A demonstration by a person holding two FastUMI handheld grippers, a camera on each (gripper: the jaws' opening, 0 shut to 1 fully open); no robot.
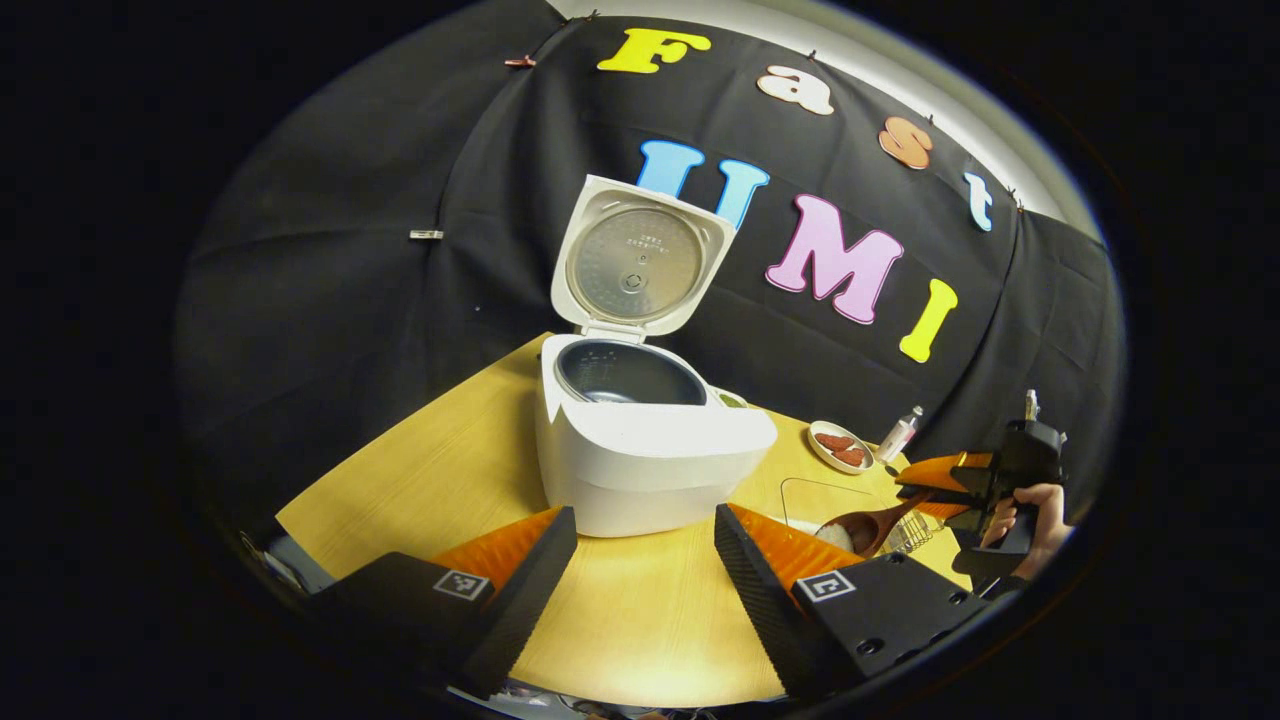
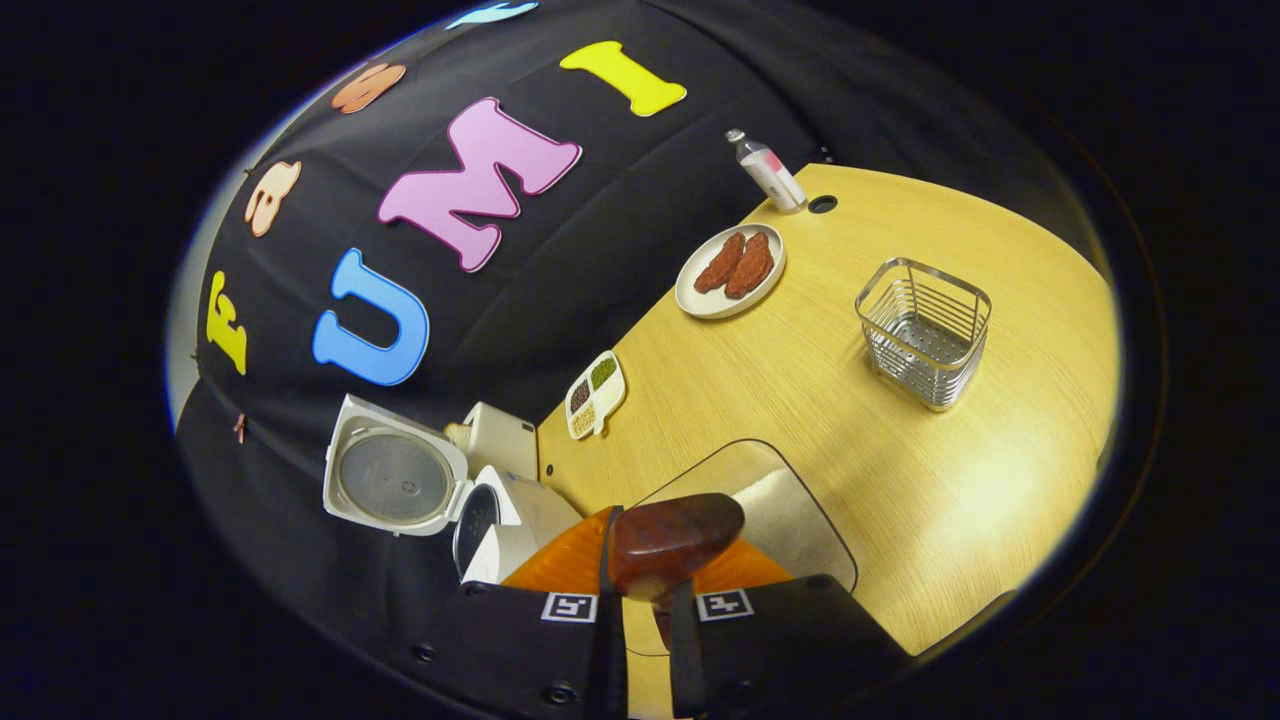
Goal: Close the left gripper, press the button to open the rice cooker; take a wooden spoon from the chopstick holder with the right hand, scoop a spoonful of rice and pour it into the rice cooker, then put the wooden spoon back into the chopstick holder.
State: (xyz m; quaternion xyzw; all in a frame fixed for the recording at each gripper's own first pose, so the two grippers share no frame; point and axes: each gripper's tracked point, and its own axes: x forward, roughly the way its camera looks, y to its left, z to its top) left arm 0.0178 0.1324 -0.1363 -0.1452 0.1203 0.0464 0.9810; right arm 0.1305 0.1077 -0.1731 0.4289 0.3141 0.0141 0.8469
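The white rice cooker (image 1: 650,455) stands mid-table with its lid (image 1: 637,258) swung up and the dark inner pot bare. My left gripper (image 1: 645,560) is open just in front of it, holding nothing. To the right, a hand holds my right gripper (image 1: 925,492), shut on the handle of the wooden spoon (image 1: 872,530). The spoon's bowl (image 2: 672,538) dips into the clear rice container (image 2: 790,520), at the white rice (image 1: 835,537). My right gripper (image 2: 645,588) clamps the handle. The wire chopstick holder (image 2: 925,330) stands empty farther off. The rice cooker (image 2: 510,520) lies to the left.
On the wooden table (image 2: 950,500) are a plate of brown food (image 2: 730,268), a small bottle (image 2: 768,172) by the wall, and a divided tray of beans (image 2: 595,395) beside the cooker. The plate (image 1: 838,447) and bottle (image 1: 900,432) sit behind the rice container.
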